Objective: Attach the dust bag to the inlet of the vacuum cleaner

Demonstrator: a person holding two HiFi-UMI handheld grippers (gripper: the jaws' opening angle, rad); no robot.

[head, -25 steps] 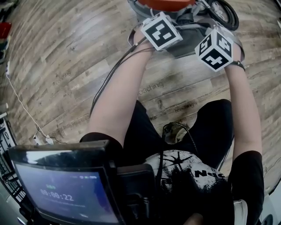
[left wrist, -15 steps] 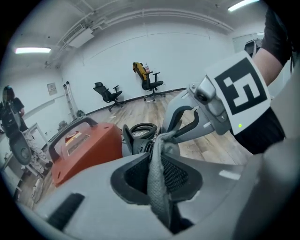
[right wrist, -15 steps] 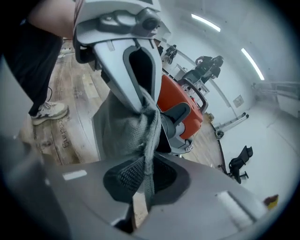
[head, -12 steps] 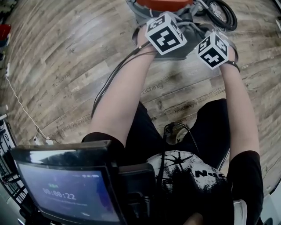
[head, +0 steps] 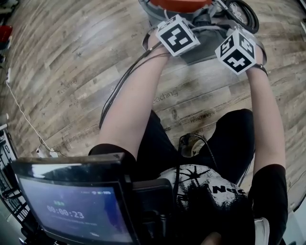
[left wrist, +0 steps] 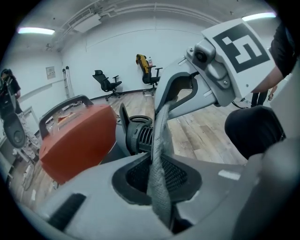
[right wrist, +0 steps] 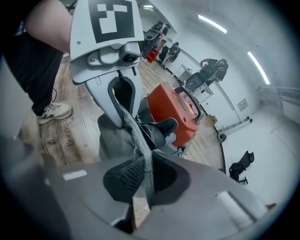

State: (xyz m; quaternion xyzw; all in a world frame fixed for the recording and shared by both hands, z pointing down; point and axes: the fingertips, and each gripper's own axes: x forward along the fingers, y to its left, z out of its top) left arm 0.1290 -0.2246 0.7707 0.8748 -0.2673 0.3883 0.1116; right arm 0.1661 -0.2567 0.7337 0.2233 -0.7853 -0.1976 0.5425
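Wood-plank floor [head: 76, 72] is occupied by the orange vacuum cleaner [left wrist: 77, 140], its black inlet [left wrist: 140, 137] judged just beyond and straight ahead of the left gripper [left wrist: 158, 187], whose jaws have just been closing on an edge of the grey dust bag [left wrist: 159, 140], the other edge being pinched tight by the right gripper [right wrist: 145, 180].

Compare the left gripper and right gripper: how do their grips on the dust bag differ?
The left gripper has just closed its jaws further on a thick dust bag fold; the right gripper pinches a thinner edge. Head view: the left sits below the orange vacuum cleaner, the right off to its side. Both clamp one bag.
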